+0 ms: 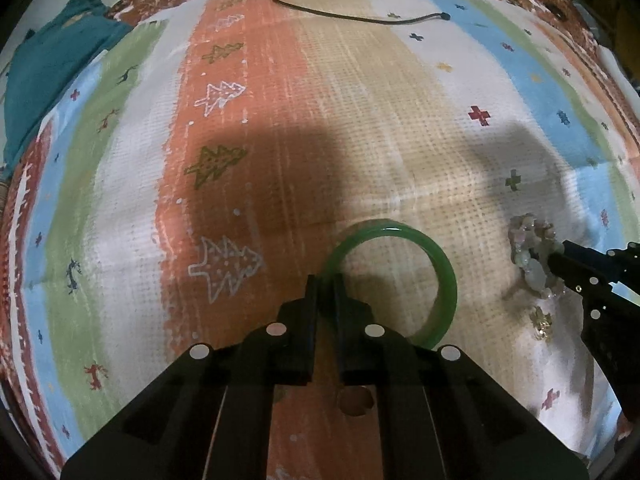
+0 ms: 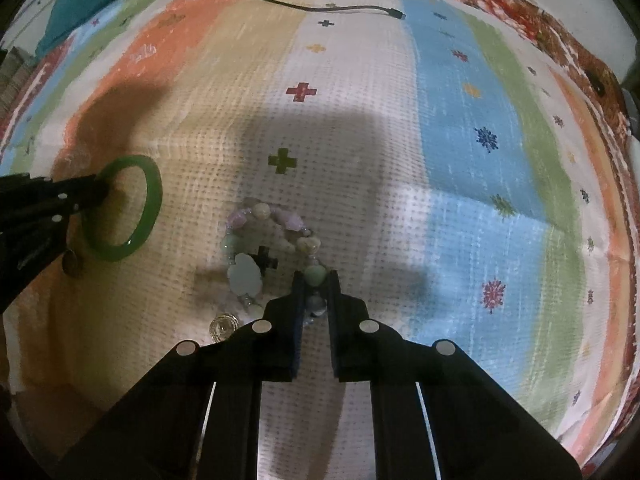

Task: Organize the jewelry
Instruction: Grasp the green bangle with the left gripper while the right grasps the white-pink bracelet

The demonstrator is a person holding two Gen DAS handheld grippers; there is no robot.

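Cloth of coarse grid weave covers the whole work surface, printed in broad orange, tan, white, blue and green stripes with small tree and cross motifs. The left gripper, black and angular with pale round markers on its body, points steeply down and is clamped on the near-left arc of a green bangle; the fingers pinch the band with no visible gap. The bangle is a smooth, glossy, translucent closed ring of rounded section, lying flat on the tan stripe and extending ahead and to the right of the fingertips; being round, it has no true long axis, though the right wrist view foreshortens it into an oval. The right gripper, of the same build, is clamped on one bead at the near-right side of a beaded bracelet. That bracelet is a loop of irregular, chunky, matte stones in pale pink, cream and mint, lying flat ahead and left of those fingertips. A small round clear gold-toned trinket lies just left of the right gripper's body. A thin black cable lies well ahead, and a crumpled teal fabric sits far left.
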